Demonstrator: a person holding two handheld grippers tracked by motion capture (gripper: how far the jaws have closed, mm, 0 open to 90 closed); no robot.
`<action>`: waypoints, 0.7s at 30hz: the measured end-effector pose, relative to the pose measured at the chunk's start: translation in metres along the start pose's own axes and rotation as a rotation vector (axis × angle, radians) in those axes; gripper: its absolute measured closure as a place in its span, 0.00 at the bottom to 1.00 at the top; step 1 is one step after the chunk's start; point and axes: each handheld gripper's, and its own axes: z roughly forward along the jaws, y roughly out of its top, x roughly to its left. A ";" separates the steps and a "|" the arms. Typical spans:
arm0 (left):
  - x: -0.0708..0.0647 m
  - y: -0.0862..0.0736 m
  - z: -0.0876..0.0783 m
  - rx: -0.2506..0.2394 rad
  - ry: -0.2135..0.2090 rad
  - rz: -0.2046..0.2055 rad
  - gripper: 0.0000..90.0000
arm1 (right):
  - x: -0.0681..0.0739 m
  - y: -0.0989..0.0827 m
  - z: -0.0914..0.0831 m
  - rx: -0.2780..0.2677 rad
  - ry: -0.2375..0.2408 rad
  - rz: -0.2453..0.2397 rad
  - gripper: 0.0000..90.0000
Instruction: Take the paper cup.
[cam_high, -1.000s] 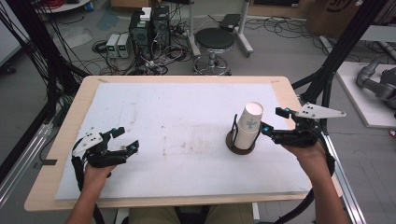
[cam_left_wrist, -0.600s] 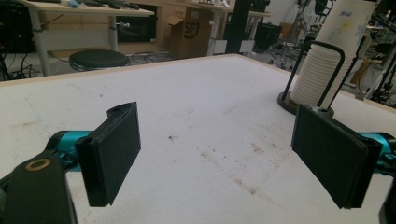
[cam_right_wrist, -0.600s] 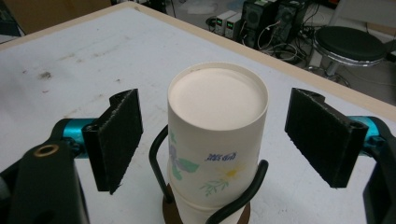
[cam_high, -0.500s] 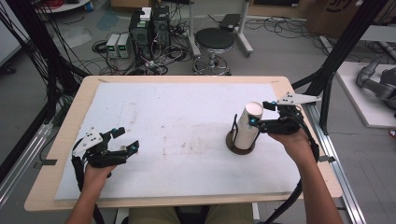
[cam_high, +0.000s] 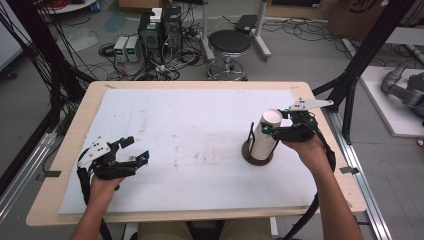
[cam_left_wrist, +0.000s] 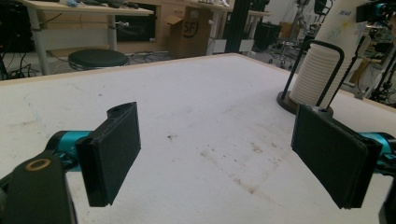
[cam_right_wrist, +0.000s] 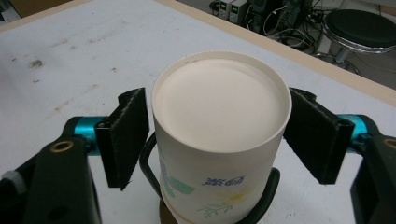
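- The paper cup (cam_high: 267, 131), upside down, tops a stack in a dark wire holder (cam_high: 256, 152) on the tabletop's (cam_high: 200, 125) right side.
- The right tool (cam_right_wrist: 217, 135) has just been closing; its pads flank the cup's top, touching at both sides.
- The left tool (cam_high: 135, 150) rests spread wide, well apart at the near left.

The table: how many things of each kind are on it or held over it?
Stacks of white paper cups: 1
Dark stands holding the cups: 1
White mats covering the table: 1
Grippers, left and right: 2
Total: 5
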 end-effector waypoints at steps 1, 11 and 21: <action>0.000 0.000 0.000 0.000 0.000 0.000 0.17 | 0.000 0.000 0.000 0.002 0.002 0.000 0.32; 0.000 0.000 0.000 -0.002 0.001 -0.006 0.17 | -0.002 0.000 0.001 -0.001 -0.001 -0.012 0.37; 0.000 0.000 0.000 -0.001 0.002 -0.010 0.17 | 0.000 0.007 -0.003 -0.018 0.001 -0.025 0.38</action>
